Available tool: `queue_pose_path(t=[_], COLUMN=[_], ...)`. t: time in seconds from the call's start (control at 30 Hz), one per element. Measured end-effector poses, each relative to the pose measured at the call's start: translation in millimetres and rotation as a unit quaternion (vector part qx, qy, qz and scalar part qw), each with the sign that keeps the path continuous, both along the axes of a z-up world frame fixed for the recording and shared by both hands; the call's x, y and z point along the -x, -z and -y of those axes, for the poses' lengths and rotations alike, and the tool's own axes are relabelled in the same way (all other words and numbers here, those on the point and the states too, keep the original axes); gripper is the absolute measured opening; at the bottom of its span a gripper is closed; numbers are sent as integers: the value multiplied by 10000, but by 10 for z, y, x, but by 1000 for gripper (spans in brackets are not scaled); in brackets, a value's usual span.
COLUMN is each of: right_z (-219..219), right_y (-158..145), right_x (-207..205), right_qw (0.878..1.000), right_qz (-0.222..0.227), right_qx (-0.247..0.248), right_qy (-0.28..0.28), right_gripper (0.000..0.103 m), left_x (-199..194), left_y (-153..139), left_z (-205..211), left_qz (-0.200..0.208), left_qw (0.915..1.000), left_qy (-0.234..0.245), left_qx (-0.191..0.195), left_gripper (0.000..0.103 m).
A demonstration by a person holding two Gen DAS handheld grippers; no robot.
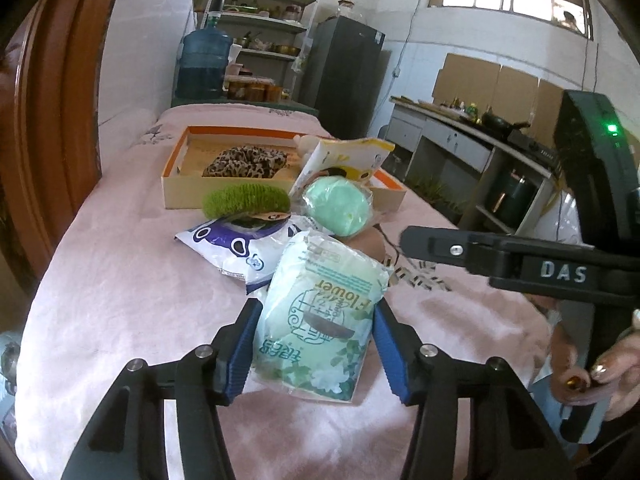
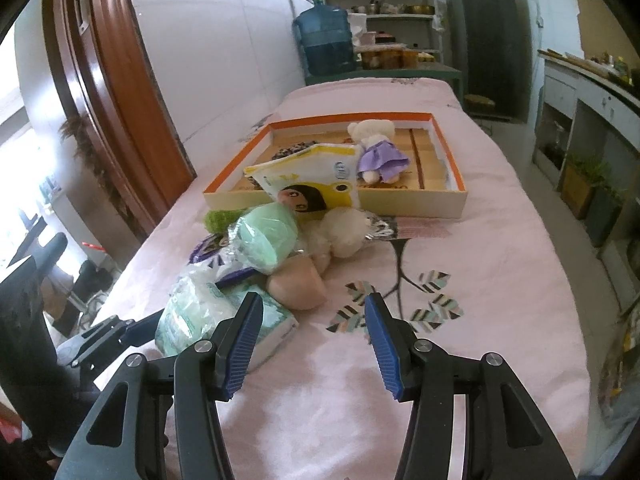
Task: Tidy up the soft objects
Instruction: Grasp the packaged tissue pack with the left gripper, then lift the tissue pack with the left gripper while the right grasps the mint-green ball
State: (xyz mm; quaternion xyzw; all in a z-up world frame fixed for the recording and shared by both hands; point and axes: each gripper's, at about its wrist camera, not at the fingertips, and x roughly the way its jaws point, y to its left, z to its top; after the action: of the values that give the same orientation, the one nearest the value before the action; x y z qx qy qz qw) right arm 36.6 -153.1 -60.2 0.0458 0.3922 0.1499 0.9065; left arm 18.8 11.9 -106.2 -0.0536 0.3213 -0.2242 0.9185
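**Left tongs straddling the green tissue pack**

You are holding the left tongs (image 1: 314,342) around the pale green tissue pack (image 1: 320,320), which is lying on the pink cloth (image 1: 120,280) covering the desk, at the near end of the pile. The blue pads (image 1: 240,344) are sitting just beside both sides of the pack, partly open; I cannot tell whether they are pressing on it yet.

Just behind the pack, a white and purple packet (image 1: 224,246) is lying flat, with a fuzzy green roll (image 1: 246,200) resting on top of it. A round mint-green bundle in clear wrap (image 1: 338,206) is sitting to the right of that, and a yellow and white pouch (image 1: 344,160) is leaning against the front wall of the orange-rimmed box (image 1: 176,184). In the right wrist view, a beige soft piece (image 2: 296,286) and a white fluffy thing (image 2: 344,232) are crowding the pile's right side, touching the mint bundle.

Inside the box, a leopard-print item (image 1: 244,164) is lying on the left, and a white bear in a purple dress (image 2: 376,148) is lying on the right.

You are hovering the right tongs (image 2: 314,344) partly open and empty over bare cloth, just right of the tissue pack. In the left view, its dark finger (image 1: 440,242) is reaching in over the pile's right edge, with your hand (image 1: 600,364) on the grip.
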Motion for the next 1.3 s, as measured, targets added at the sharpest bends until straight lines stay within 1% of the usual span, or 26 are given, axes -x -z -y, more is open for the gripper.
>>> queue_pose_path(t=[0.27, 0.33, 0.37, 0.5, 0.6, 0.7, 0.83, 0.87, 0.9, 1.13, 1.3], right_z=[-218, -277, -308, -395, -455, -494, -481, -476, -465, -383, -340], right_y=[-135, -154, -150, -100, -49, 20, 87, 102, 117, 107, 19], right_x=[-223, -323, -385, -566, -676, -754, -788, -796, -804, -792, -722], right_qw=[9992, 9988, 9986, 9985, 9985, 9985, 9984, 9982, 9981, 9980, 9978], right_qz=[239, 272, 258, 150, 101, -3, -112, -157, -194, -239, -145], right_qx=[2, 61, 91, 78, 168, 200, 122, 86, 29, -189, -225], right_qy=[-333, -413, -448, -523, -508, -512, -544, -568, -588, -558, -600], right_gripper=[55, 62, 64, 64, 64, 64, 64, 58, 46, 43, 43], left_x=[89, 97, 95, 96, 87, 68, 53, 49, 46, 43, 25], left_y=[-124, -142, -150, -170, -182, -178, -157, -151, -146, -150, -200], left_z=[-95, -138, -160, -252, -299, -318, -322, -317, -319, -325, -323], left_qz=[153, 169, 172, 181, 179, 153, 110, 100, 106, 91, 121], left_qw=[9998, 9996, 9996, 9990, 9987, 9987, 9988, 9989, 9988, 9987, 9985], left_qy=[-67, -128, -158, -301, -367, -395, -388, -385, -390, -446, -464], left_qx=[136, 165, 186, 271, 307, 275, 281, 265, 258, 250, 253], left_gripper=[55, 55, 55, 55, 55, 55, 55, 55, 55, 55, 55])
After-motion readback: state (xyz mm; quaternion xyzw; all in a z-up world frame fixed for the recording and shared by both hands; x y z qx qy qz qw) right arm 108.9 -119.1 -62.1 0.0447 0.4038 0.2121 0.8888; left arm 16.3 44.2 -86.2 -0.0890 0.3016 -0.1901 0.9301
